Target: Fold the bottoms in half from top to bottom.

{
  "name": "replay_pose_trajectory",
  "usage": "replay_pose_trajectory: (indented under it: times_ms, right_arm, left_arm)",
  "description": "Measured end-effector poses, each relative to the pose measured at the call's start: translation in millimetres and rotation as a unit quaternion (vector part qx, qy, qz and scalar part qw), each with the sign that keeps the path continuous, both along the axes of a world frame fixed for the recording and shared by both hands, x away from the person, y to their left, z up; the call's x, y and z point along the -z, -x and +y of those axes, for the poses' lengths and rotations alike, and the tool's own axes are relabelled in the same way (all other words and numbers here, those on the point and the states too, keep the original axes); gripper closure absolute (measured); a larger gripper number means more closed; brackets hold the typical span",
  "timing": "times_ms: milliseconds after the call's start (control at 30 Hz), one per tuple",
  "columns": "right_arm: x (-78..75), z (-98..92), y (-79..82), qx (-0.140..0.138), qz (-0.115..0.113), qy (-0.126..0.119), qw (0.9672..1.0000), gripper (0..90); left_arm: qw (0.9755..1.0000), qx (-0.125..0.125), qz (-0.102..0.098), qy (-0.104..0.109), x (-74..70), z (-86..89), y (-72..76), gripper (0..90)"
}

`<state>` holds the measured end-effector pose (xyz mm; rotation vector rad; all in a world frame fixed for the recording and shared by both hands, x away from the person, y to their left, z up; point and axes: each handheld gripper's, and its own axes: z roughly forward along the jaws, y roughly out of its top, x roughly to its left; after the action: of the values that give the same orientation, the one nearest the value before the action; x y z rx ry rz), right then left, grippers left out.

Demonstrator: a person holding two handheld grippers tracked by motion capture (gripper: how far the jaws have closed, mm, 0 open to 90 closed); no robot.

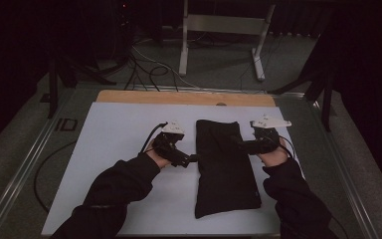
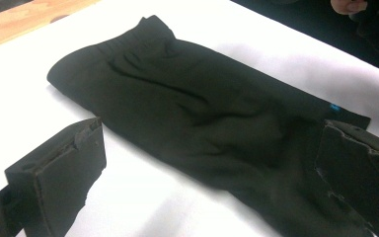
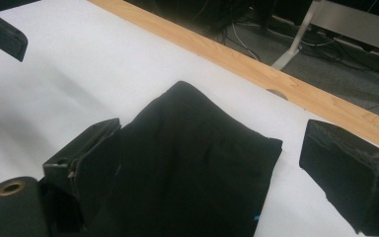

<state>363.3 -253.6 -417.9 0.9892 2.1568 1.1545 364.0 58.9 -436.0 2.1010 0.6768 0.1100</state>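
A black folded garment (image 1: 225, 167) lies lengthwise on the white sheet (image 1: 114, 149), its elastic waistband at the far end. My left gripper (image 1: 192, 159) sits at the garment's left edge, about halfway along. In the left gripper view its jaws stand wide apart, left gripper (image 2: 207, 177) open, with the garment (image 2: 187, 108) spread on the sheet between and beyond them. My right gripper (image 1: 237, 143) reaches over the garment's right edge near the waistband. It is the right gripper (image 3: 217, 168), open, with the garment (image 3: 192, 163) lying low between its jaws.
A wooden strip (image 1: 179, 97) runs along the table's far edge. Behind it on the floor stand a metal frame (image 1: 219, 25) and loose cables (image 1: 149, 69). Both forearms in dark sleeves come in from the bottom. The other gripper's jaw tip (image 3: 2, 32) shows far off.
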Motion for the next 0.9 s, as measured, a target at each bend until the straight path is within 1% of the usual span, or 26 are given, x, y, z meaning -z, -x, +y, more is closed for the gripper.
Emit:
replay_pose_trajectory:
  times_ms: [33,167,233,267,433,533,667,900]
  right_arm:
    - [0.7,0.4,-3.0,0.000,0.000,0.001,1.0000,9.4]
    - [4.3,2.9,-14.2,0.004,0.005,0.005,1.0000,9.4]
    - [5.4,3.5,-16.9,0.006,0.008,0.008,0.9999,9.4]
    - [8.0,4.5,-21.9,0.008,0.009,0.007,0.9999,9.4]
    - [14.6,7.3,-33.0,0.013,0.017,0.008,0.9997,9.4]
    - [19.6,8.5,-38.9,0.018,0.020,0.009,0.9996,9.5]
    - [25.7,9.0,-46.0,0.020,0.024,0.005,0.9995,9.6]
    - [34.6,5.6,-57.4,0.032,0.034,0.009,0.9989,9.6]
  left_arm:
    - [1.0000,0.000,0.000,0.000,0.0,0.0,0.0,0.1]
    - [1.0000,-0.009,0.002,-0.003,5.3,-1.4,-9.6,0.1]
    - [1.0000,-0.009,0.002,-0.003,5.3,-1.4,-9.6,0.0]
    - [0.9998,-0.016,0.007,-0.004,9.5,-1.5,-14.8,0.1]
    - [0.9995,-0.029,0.012,-0.003,16.9,-4.7,-23.9,0.1]
    - [0.9992,-0.038,0.013,-0.006,21.3,-8.5,-29.6,0.1]
    - [0.9990,-0.041,0.016,-0.009,25.7,-12.7,-36.0,0.1]
    - [0.9981,-0.057,0.023,-0.005,35.7,-15.2,-46.5,0.1]
